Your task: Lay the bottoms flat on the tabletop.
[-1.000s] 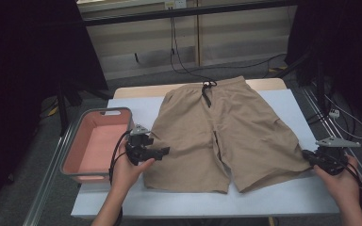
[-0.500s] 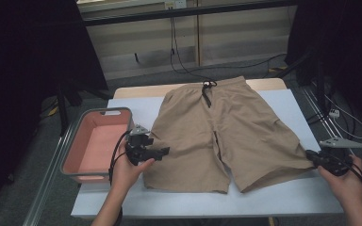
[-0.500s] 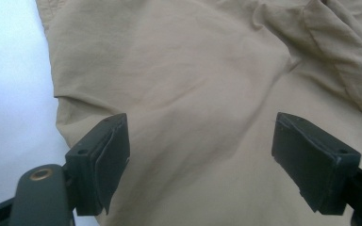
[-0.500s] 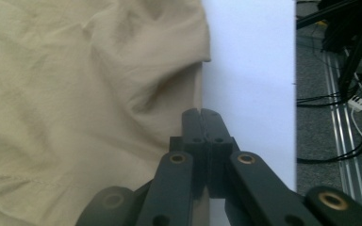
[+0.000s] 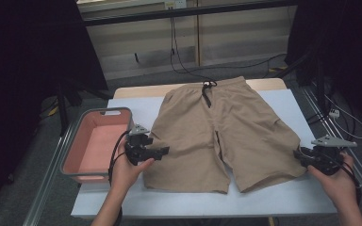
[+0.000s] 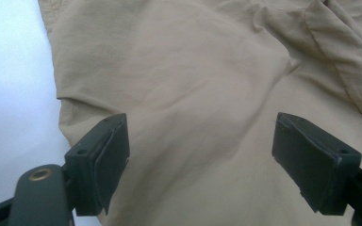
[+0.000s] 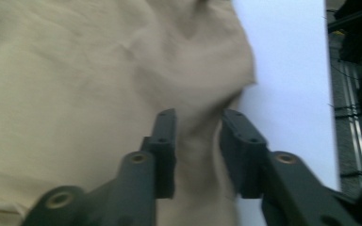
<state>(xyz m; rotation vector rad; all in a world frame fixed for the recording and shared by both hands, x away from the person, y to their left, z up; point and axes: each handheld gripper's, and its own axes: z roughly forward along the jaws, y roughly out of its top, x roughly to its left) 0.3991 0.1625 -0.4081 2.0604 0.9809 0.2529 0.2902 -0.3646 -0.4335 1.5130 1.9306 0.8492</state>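
Observation:
Tan shorts (image 5: 221,136) lie flat on the white table (image 5: 283,193), waistband and dark drawstring at the far side. My left gripper (image 5: 162,151) hovers at the outer edge of the left leg, jaws wide open over the cloth (image 6: 193,94) with nothing pinched. At the outer hem of the right leg sits my right gripper (image 5: 301,157). Its jaws have just been opening. In the right gripper view (image 7: 198,136) a raised fold of the tan fabric (image 7: 75,94) stands in the gap between them, and the pads no longer press on it.
A pink bin (image 5: 106,111) with a grey rim stands on the table's left end, close behind my left hand. Cables trail across the floor beyond the table. Metal rails run along both sides. Bare white tabletop shows in front of the shorts.
The right hand has shifted only slightly at the leg hem. The left hand and the shorts lie as before.

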